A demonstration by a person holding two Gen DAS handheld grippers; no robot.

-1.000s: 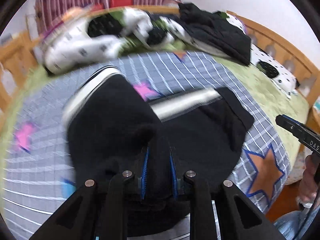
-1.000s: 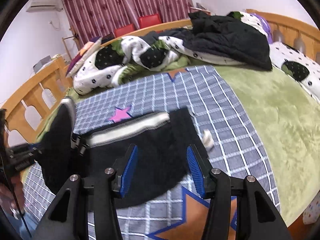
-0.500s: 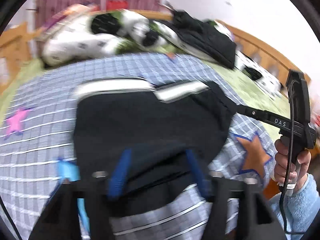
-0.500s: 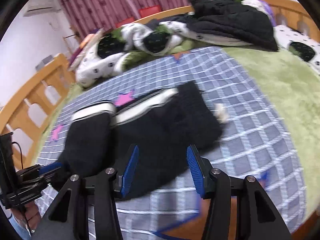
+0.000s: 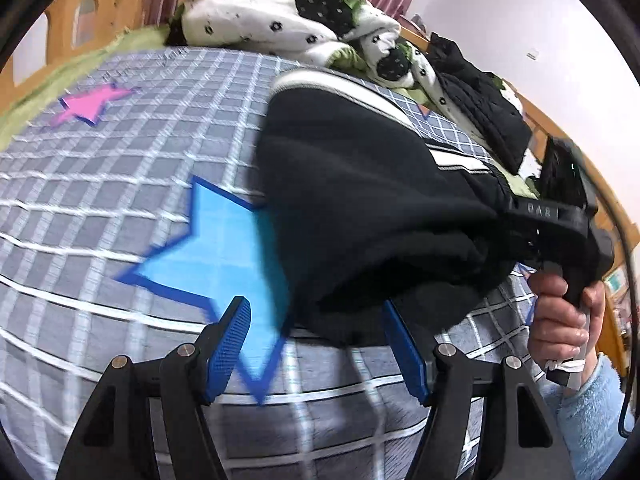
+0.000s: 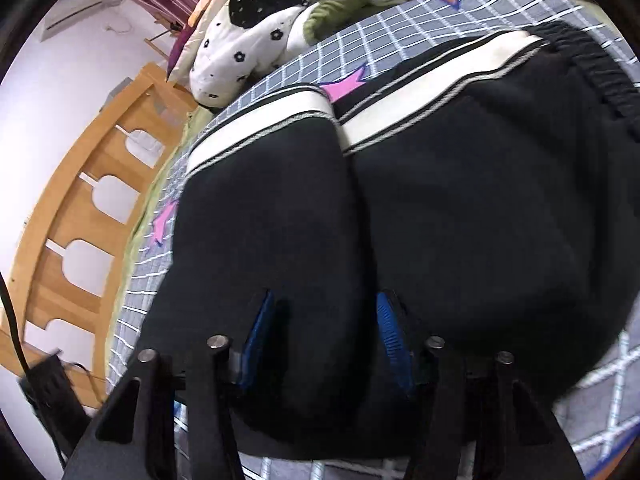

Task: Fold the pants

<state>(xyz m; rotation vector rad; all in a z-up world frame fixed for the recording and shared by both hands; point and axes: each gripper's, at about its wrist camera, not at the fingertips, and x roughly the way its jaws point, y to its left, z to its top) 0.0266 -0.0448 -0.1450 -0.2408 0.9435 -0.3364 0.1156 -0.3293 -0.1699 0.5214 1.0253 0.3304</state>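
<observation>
Black pants (image 5: 360, 200) with a white side stripe (image 6: 420, 92) lie folded in a bundle on the checked blanket (image 5: 120, 184). My left gripper (image 5: 316, 344) is open and empty, just short of the bundle's near edge. My right gripper (image 6: 324, 320) is open, its blue pads (image 6: 390, 328) pressed into the black fabric (image 6: 460, 220) at the bundle's near edge. In the left wrist view the right gripper's body (image 5: 560, 216) and the hand holding it sit at the bundle's right side.
A white spotted quilt (image 5: 280, 20) and a black jacket (image 5: 476, 92) are piled at the far end of the bed. A wooden bed rail (image 6: 80, 208) runs along the left. A blue star (image 5: 224, 256) marks the blanket under my left gripper.
My left gripper has let go of the pants, opened and drawn back left. The pant legs now lie folded over. My right gripper has moved in onto the bundle.
</observation>
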